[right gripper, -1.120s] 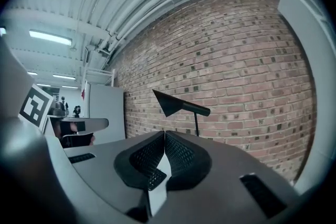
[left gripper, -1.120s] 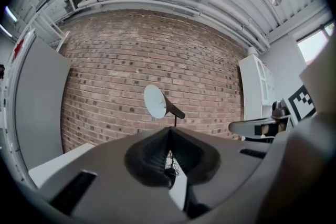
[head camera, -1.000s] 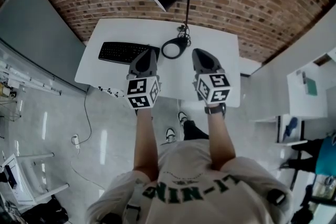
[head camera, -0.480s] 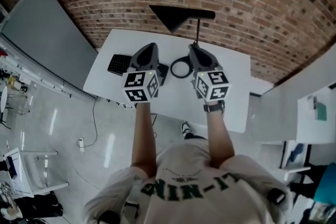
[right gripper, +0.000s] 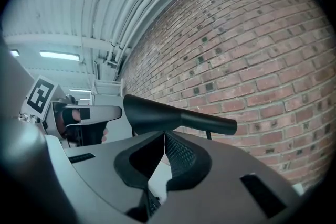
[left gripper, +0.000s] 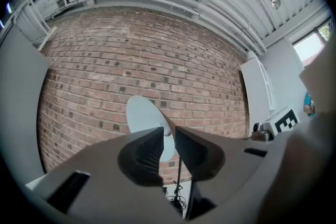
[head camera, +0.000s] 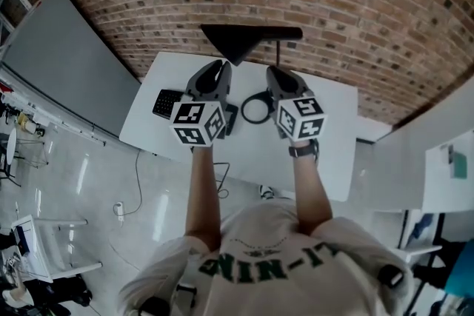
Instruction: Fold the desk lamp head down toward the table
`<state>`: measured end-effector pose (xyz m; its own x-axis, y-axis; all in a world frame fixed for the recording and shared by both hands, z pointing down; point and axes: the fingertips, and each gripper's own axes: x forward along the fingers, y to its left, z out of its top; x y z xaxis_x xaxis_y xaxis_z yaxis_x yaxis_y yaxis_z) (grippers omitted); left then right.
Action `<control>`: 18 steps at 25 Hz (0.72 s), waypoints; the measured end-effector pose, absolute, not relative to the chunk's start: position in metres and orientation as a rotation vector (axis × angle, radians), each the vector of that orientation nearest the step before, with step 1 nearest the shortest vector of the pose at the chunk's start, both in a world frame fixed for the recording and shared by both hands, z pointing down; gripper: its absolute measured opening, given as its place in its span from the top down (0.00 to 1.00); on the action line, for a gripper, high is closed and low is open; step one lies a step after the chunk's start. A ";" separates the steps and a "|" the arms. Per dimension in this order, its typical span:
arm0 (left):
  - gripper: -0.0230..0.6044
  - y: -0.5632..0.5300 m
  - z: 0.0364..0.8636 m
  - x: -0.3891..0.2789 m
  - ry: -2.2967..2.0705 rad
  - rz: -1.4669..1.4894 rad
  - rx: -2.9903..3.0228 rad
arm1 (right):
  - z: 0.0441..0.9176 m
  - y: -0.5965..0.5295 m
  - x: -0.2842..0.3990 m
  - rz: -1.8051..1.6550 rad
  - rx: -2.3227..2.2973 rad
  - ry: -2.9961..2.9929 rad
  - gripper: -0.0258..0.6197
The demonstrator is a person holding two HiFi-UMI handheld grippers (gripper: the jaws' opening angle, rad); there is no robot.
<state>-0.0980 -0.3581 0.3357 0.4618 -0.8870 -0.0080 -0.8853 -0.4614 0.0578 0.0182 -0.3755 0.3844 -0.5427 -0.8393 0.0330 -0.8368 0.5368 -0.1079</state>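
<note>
Step in hand: approach / pre-grasp; fold judged not begun.

Keyboard [head camera: 167, 101] is noted at left of white surface [head camera: 326, 152], partly hidden behind L tool.

L tool [head camera: 218, 65]: held level, aimed at brick wall [head camera: 355, 4]. Jaws are opening, narrow gap so far, nothing between them; the lamp shade is only seen beyond the gap.

Lamp head [head camera: 248, 37]: black cone shade, raised up on thin pole [head camera: 279, 55] over rear of surface, near wall, untouched. Ring base [head camera: 257, 109] is seen between the two tools.

R tool [head camera: 272, 72]: level, jaw tips together, empty; head is seen above and beyond tips.

Next move (est.): tools to be brought up to the head, jaws to be spread enough for shade or arm, pole perhaps steadied w/ other tool, then head pressed down toward surface.
</note>
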 end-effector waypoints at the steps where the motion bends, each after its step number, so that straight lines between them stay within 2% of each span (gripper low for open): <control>1: 0.85 -0.360 0.337 -0.095 -1.595 -0.055 2.649 | 0.385 -0.377 0.019 -0.173 -1.489 2.738 0.95; 7: 0.76 -0.374 0.345 -0.079 -1.510 -0.041 2.657 | 0.388 -0.387 0.021 -0.159 -1.494 2.762 0.95; 11: 0.76 -0.378 0.343 -0.076 -1.496 -0.093 2.651 | 0.392 -0.390 0.025 -0.167 -1.499 2.770 0.95; 12: 0.77 -0.379 0.342 -0.076 -1.498 -0.117 2.645 | 0.392 -0.390 0.027 -0.172 -1.500 2.769 0.95; 15: 0.92 -0.380 0.339 -0.080 -1.507 -0.189 2.625 | 0.392 -0.392 0.031 -0.180 -1.501 2.764 0.95; 18: 0.93 -0.382 0.339 -0.080 -1.464 -0.234 2.607 | 0.392 -0.395 0.035 -0.173 -1.506 2.761 0.95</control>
